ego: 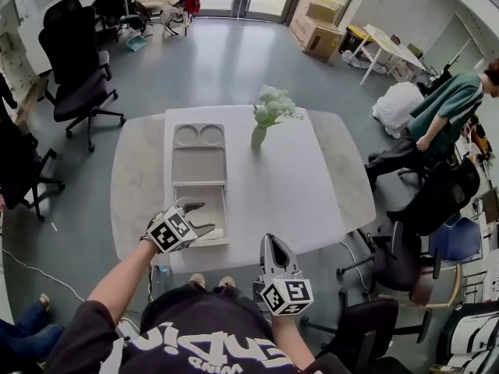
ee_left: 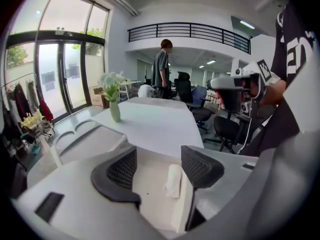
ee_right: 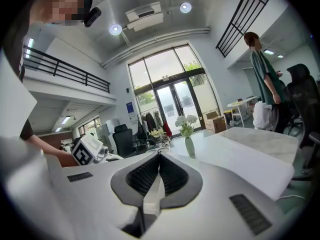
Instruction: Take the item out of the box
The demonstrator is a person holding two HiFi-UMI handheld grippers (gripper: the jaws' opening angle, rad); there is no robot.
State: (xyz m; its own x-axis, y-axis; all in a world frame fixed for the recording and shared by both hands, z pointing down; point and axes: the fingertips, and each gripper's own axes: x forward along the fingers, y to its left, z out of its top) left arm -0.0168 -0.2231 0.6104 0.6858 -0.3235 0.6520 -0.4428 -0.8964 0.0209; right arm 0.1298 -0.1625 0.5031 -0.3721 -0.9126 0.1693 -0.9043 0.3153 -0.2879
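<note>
While left gripper (ego: 201, 217) jaws gape at a box (ego: 225, 213) holding 1 white roll (ee_left: 173, 180), right gripper (ego: 272, 241) jaws meet.

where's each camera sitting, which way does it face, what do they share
Head view: on the person's head, facing steeply down at table, box and vase; forearms, shirt, left gripper, right gripper show.
Left gripper view: on the left gripper, facing along its open jaws into the box at a white item; shirt at right.
Right gripper view: on the right gripper, facing across the table over its shut jaws; forearm at left.
Shared: all three show the vase.
</note>
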